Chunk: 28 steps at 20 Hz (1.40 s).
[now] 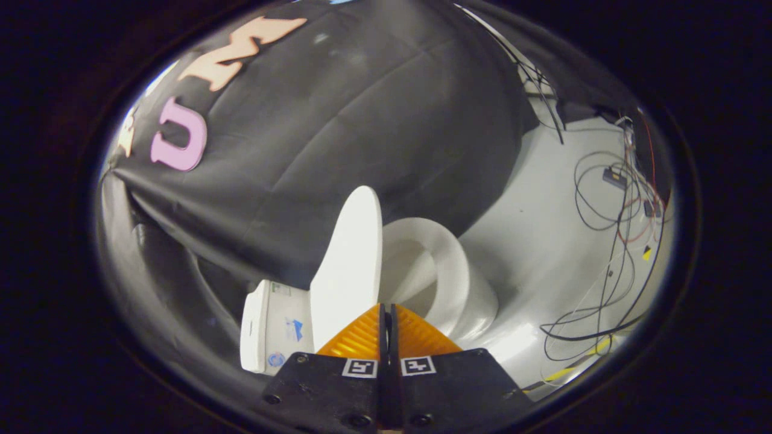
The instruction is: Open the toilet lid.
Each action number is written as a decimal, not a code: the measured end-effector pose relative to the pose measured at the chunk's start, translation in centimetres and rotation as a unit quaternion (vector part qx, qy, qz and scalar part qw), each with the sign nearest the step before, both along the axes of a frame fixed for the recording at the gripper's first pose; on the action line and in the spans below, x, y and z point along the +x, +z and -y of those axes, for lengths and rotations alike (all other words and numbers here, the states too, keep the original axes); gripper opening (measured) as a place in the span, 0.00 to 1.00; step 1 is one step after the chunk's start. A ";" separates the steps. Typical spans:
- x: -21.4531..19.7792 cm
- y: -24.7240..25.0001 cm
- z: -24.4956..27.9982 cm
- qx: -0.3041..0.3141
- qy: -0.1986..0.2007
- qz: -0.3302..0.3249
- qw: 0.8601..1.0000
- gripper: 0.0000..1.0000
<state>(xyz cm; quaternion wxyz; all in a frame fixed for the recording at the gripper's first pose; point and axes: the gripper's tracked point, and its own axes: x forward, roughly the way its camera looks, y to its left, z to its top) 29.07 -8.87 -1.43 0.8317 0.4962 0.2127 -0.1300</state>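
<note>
A white toilet [464, 301] stands on the pale floor against the black cloth wall. Its lid [350, 259] is raised and stands nearly upright, leaning back toward the tank [274, 325]. The seat ring [449, 259] lies down around the open bowl [410, 271]. My gripper [386, 308] is shut, the two fingers pressed together with nothing between them. The fingertips sit just in front of the lid's lower edge, near where lid and seat meet. I cannot tell whether they touch the lid.
Loose cables [609, 241] trail over the pale floor [543, 241] beyond the toilet, with a small black box [614, 178] among them. Black cloth [362, 120] hangs behind and beside the toilet.
</note>
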 end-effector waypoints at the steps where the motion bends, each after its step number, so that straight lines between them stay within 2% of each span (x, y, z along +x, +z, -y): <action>1: 0.1 1.5 -0.7 -0.007 0.003 0.005 1.000 0.00; 11: 2.4 13.1 -9.0 -0.140 0.031 -0.002 0.990 0.00; 20: 5.4 18.7 -15.7 -0.221 0.072 0.002 0.973 0.00; 28: 9.5 22.6 -25.0 -0.283 0.131 0.009 0.950 0.00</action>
